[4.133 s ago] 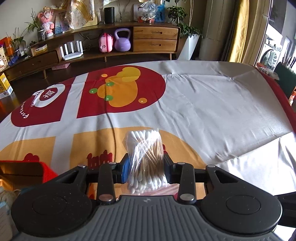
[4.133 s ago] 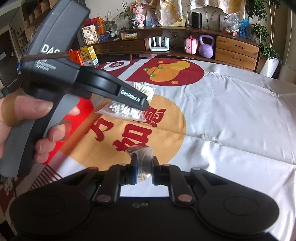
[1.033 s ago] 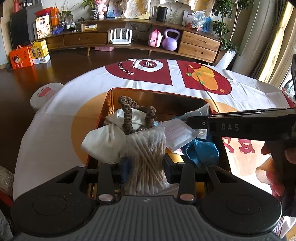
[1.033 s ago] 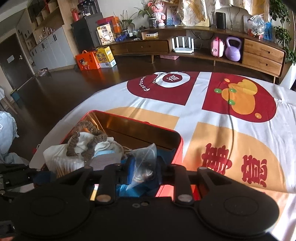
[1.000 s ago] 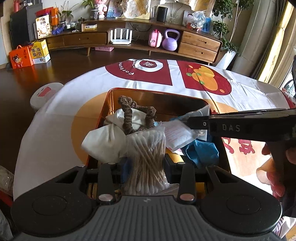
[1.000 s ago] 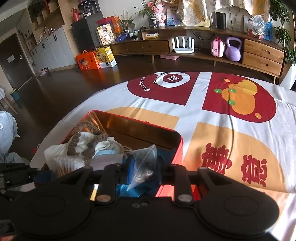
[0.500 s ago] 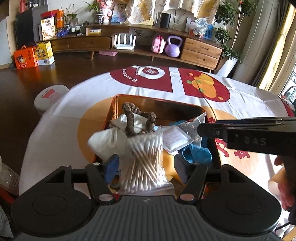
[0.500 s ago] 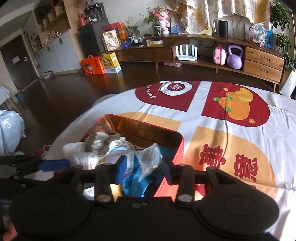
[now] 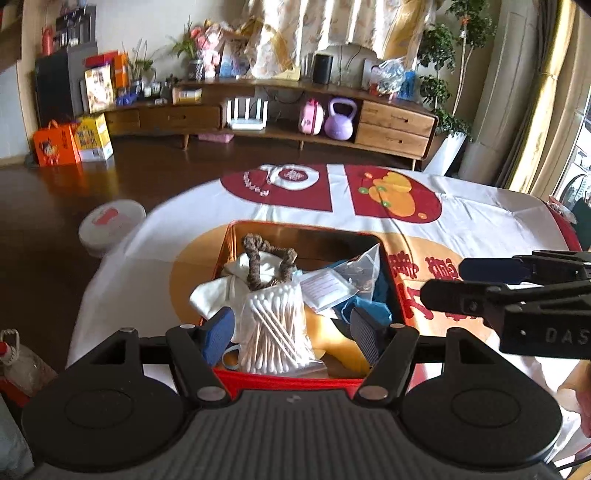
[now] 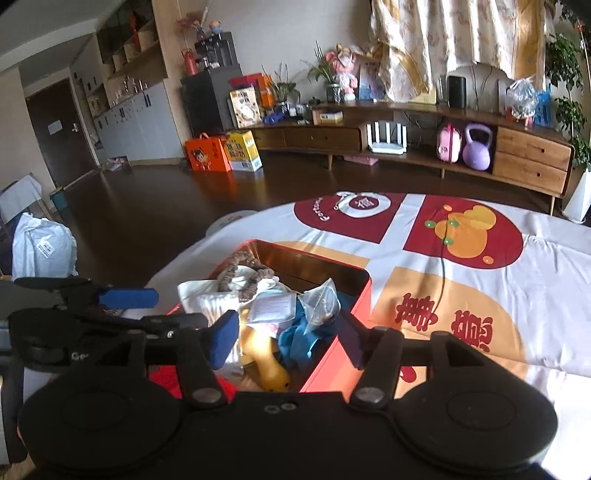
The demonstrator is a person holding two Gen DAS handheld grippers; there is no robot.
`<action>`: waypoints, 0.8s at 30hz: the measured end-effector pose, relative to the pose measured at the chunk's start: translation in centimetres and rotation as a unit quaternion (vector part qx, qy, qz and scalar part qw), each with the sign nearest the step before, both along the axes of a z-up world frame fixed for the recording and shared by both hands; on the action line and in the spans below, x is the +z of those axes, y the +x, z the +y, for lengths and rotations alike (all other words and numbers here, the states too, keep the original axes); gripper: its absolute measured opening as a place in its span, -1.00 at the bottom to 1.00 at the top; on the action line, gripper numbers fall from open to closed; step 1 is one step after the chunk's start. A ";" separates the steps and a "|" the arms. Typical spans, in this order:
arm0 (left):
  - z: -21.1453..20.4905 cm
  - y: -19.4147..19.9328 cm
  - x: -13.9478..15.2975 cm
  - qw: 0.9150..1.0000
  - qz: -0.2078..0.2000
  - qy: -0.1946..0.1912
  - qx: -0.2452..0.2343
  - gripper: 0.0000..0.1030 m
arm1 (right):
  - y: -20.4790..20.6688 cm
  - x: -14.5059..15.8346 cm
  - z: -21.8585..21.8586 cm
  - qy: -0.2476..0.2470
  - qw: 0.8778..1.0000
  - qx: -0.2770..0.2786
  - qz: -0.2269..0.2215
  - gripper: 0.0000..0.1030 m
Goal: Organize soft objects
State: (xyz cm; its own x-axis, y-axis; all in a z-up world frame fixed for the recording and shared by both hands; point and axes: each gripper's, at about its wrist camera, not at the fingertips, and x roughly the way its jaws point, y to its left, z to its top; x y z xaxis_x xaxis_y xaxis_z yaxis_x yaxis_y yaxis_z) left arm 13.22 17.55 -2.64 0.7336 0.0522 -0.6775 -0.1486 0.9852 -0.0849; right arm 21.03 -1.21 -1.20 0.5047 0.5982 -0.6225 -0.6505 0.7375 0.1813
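Both bags now lie in the red tin on the worktop, gathered with the other soft things: cotton swabs between the left gripper's wide jaws, untouched; the right gripper is opening, clear of the small clear bag.

Dark glossy floor, long wooden sideboard, curtains, probably daylight right.

My tin box looks like glossy metal, coppery inside, red outside. The cotton swabs sit in clear crinkly plastic beside a rough braided cord and white cloth. The counter's printed cover looks smooth, faintly creased.
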 end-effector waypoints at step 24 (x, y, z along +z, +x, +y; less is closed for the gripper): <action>-3.6 -6.6 3.7 0.997 -0.078 -0.009 -0.013 0.99 | -6.9 2.7 -6.9 0.054 0.996 -0.003 -0.073 0.99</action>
State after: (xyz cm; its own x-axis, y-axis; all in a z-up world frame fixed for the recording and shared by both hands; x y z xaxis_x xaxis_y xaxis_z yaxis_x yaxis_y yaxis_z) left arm 6.59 13.90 1.03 0.8314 0.0200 -0.5553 -0.1062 0.9866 -0.1236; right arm 14.17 -8.12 1.49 0.5889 0.6551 -0.4734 -0.6720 0.7222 0.1634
